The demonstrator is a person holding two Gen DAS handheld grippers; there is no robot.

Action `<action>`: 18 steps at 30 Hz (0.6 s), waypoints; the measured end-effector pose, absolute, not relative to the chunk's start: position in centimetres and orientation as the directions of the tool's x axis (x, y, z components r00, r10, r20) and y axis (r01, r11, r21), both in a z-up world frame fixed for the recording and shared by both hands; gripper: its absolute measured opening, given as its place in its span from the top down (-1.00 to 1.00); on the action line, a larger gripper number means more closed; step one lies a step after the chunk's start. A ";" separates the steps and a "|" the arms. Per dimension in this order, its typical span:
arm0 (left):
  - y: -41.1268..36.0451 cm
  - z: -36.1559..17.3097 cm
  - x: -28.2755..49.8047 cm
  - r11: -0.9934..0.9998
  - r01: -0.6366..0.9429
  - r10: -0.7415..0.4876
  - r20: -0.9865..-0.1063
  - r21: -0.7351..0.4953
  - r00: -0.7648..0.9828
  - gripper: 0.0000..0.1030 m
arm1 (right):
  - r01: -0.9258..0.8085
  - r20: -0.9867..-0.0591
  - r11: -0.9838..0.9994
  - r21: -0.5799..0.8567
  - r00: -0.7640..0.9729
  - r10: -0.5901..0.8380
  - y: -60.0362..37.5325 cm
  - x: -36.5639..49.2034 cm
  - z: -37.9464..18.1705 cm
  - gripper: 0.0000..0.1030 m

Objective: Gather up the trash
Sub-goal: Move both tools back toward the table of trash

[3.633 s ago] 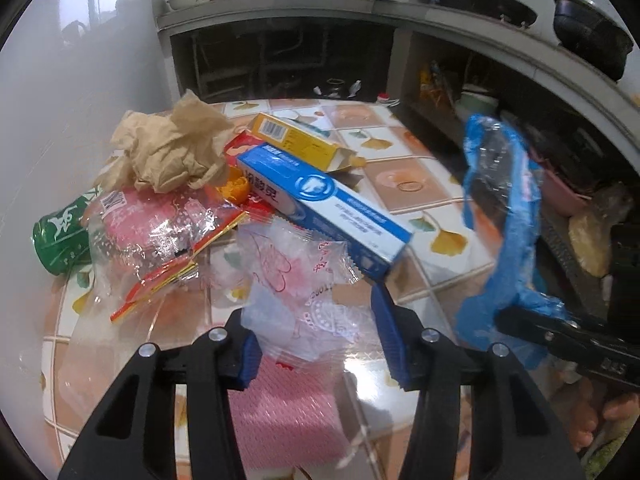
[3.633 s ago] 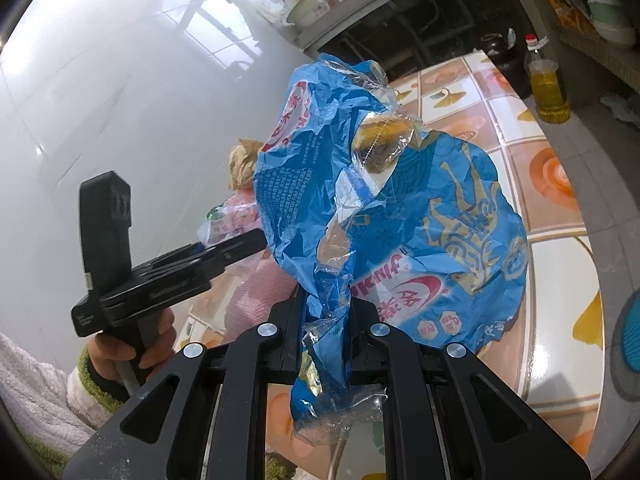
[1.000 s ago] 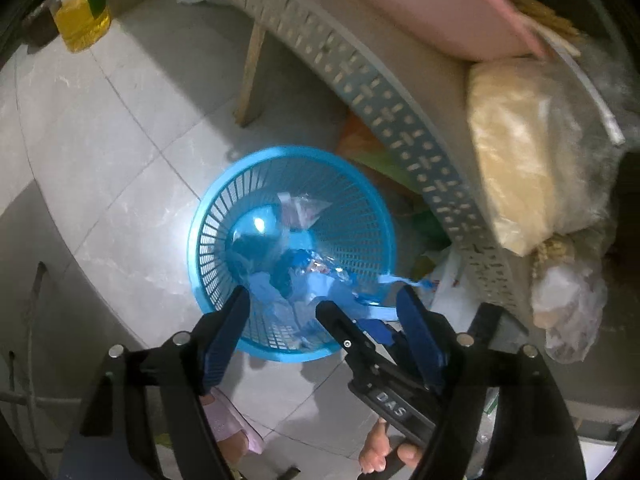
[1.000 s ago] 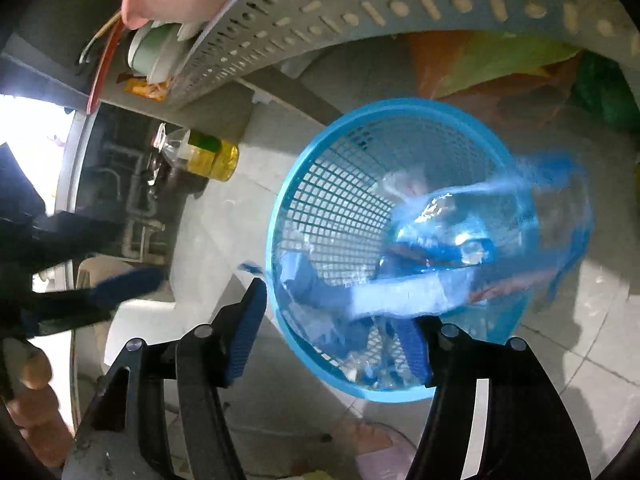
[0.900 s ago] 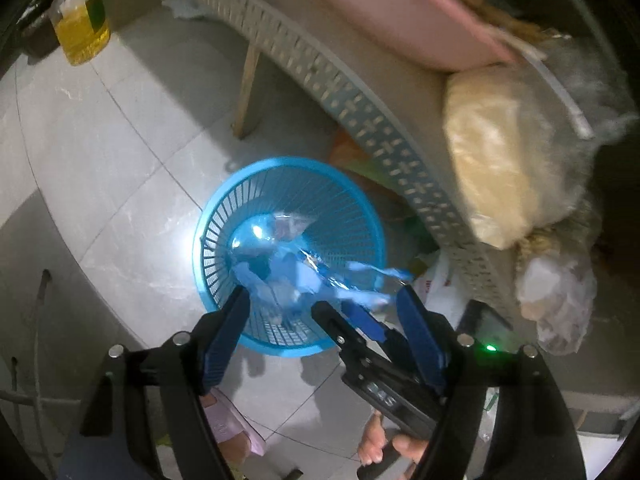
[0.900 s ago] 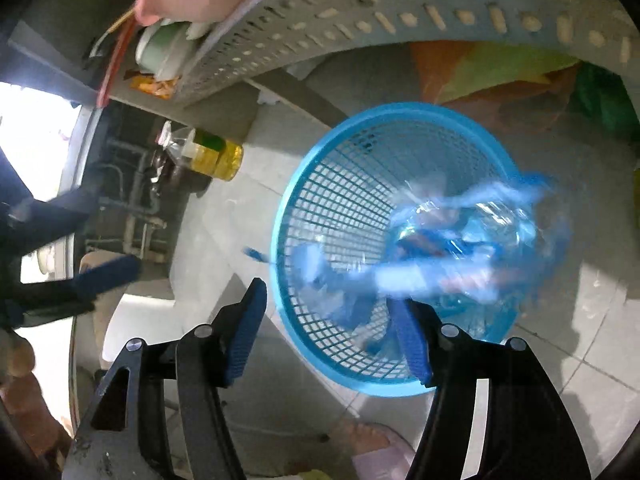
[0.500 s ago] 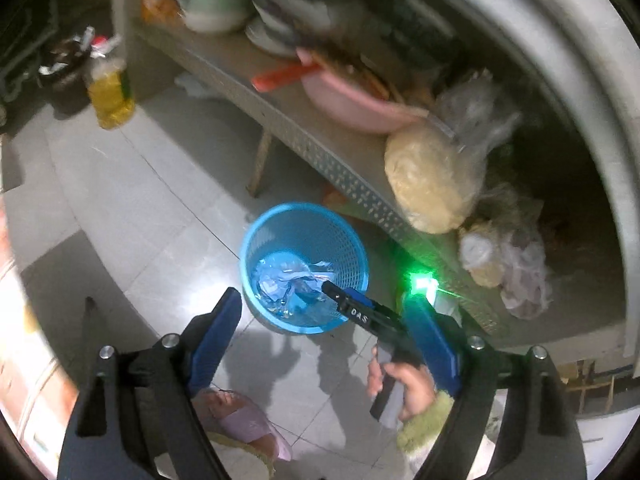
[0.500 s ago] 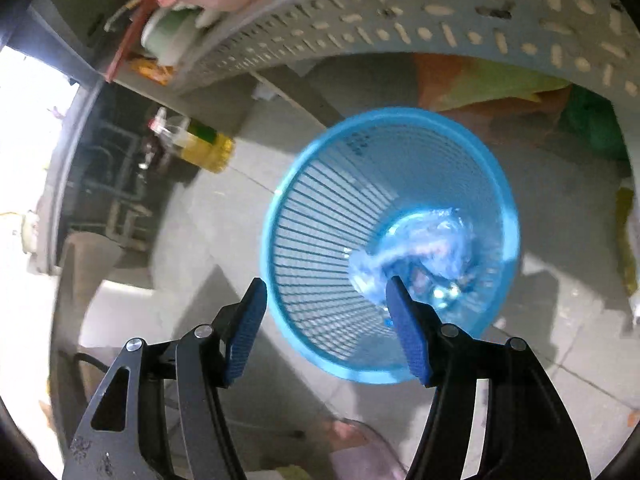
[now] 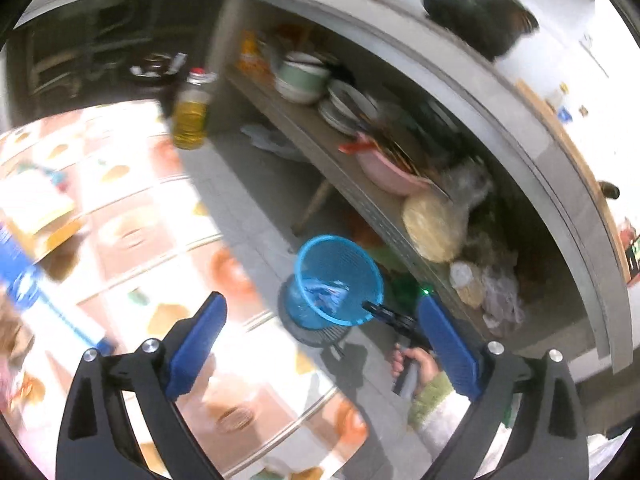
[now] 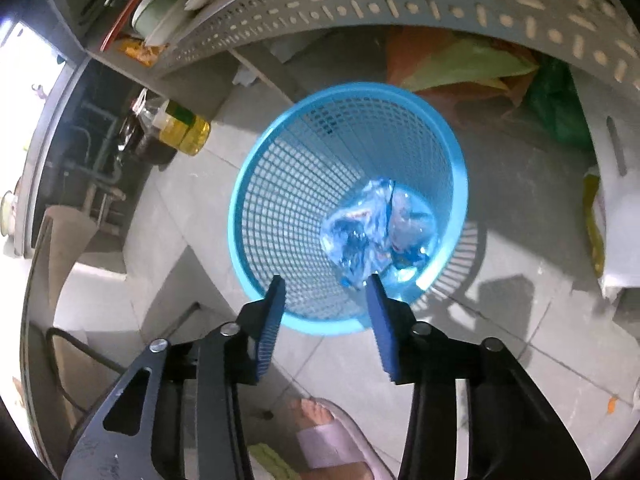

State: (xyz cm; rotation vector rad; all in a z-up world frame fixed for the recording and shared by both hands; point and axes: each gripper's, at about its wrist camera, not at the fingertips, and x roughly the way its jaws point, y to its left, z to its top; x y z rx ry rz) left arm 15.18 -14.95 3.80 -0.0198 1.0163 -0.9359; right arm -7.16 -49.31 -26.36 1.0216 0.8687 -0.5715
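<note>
A blue mesh basket (image 10: 280, 184) stands on the grey floor, with crumpled blue and clear wrappers (image 10: 374, 232) lying at its bottom. My right gripper (image 10: 326, 292) hangs above the basket's near rim, its jaws closing with nothing between them. In the left wrist view the same basket (image 9: 340, 264) is small and far below. My left gripper (image 9: 320, 312) is high above the tiled table edge (image 9: 160, 240), its jaws opening wide and empty. The right gripper (image 9: 372, 309) and the hand holding it show beside the basket. A blue box (image 9: 24, 272) lies blurred at the table's left.
A perforated grey shelf (image 10: 400, 4) with bowls and a pink basin (image 9: 384, 172) runs above the basket. An oil bottle (image 9: 190, 116) stands on the floor. Bags (image 9: 436, 224) sit on the shelf. A foot in a pink slipper (image 10: 332, 436) is near the basket.
The blue wrapper left my right gripper and dropped into the basket; its jaws narrowed. My left gripper rose and swung away from the basket toward the table, its jaws widening.
</note>
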 end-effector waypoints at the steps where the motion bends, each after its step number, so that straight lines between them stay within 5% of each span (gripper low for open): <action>1: -13.4 3.7 15.1 0.645 0.636 -0.672 -0.710 -0.424 0.208 -0.87 | 0.758 -0.837 0.437 0.485 0.547 -0.019 -48.8 -7.3 -26.1 0.26; 8: -7.1 2.9 14.3 0.711 0.507 -0.661 -0.709 -0.487 0.245 -0.87 | 0.704 -0.829 0.548 0.452 0.559 -0.034 -43.9 -7.8 -21.4 0.24; 18: -3.0 3.5 12.9 0.752 0.518 -0.613 -0.721 -0.408 0.323 -0.88 | 0.507 -0.718 0.790 0.346 0.685 -0.125 -35.3 -6.8 -7.0 -0.55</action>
